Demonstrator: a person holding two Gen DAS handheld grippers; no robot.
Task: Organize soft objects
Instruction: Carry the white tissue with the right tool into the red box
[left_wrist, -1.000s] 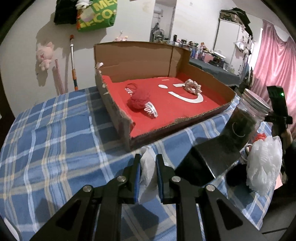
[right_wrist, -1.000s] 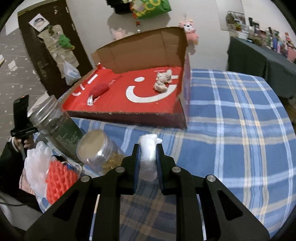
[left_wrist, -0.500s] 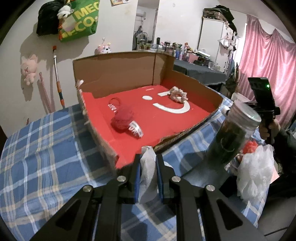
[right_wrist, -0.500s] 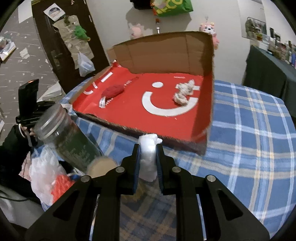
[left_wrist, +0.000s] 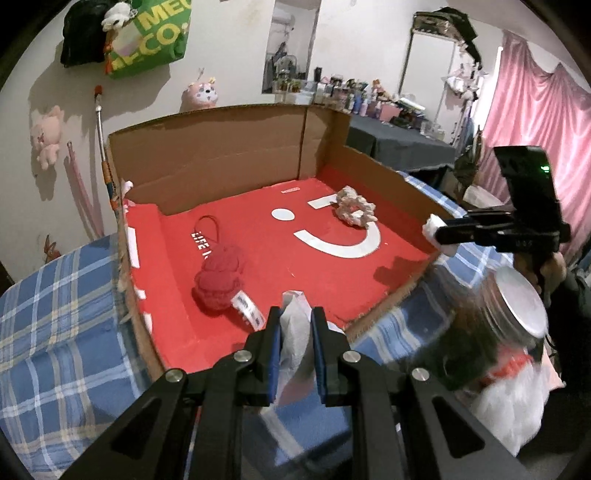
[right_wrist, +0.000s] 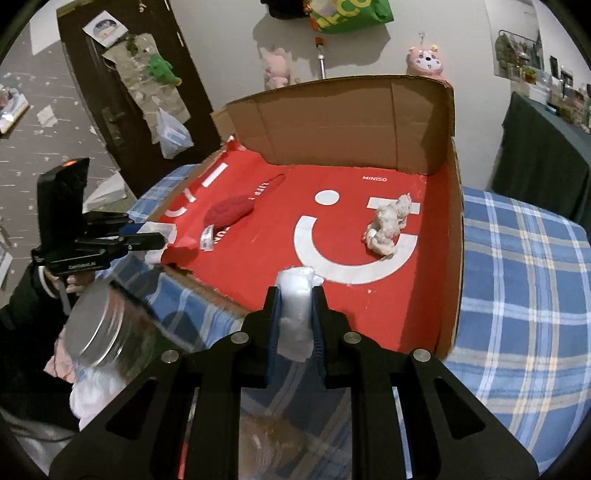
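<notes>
Left gripper (left_wrist: 295, 325) clamps white bag (left_wrist: 293, 332) over near edge of cardboard box (left_wrist: 221, 155). Right gripper (right_wrist: 295, 306) grips white roll (right_wrist: 295, 314) above box's red floor. Red pouch (left_wrist: 219, 284), cream scrunchie (left_wrist: 354, 210) lie inside.

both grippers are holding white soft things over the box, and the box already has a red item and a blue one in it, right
Not quite: no blue item. The box holds a red item and a pale cream one, as the right wrist view shows. Both the left gripper and right gripper do hold white soft things.
</notes>
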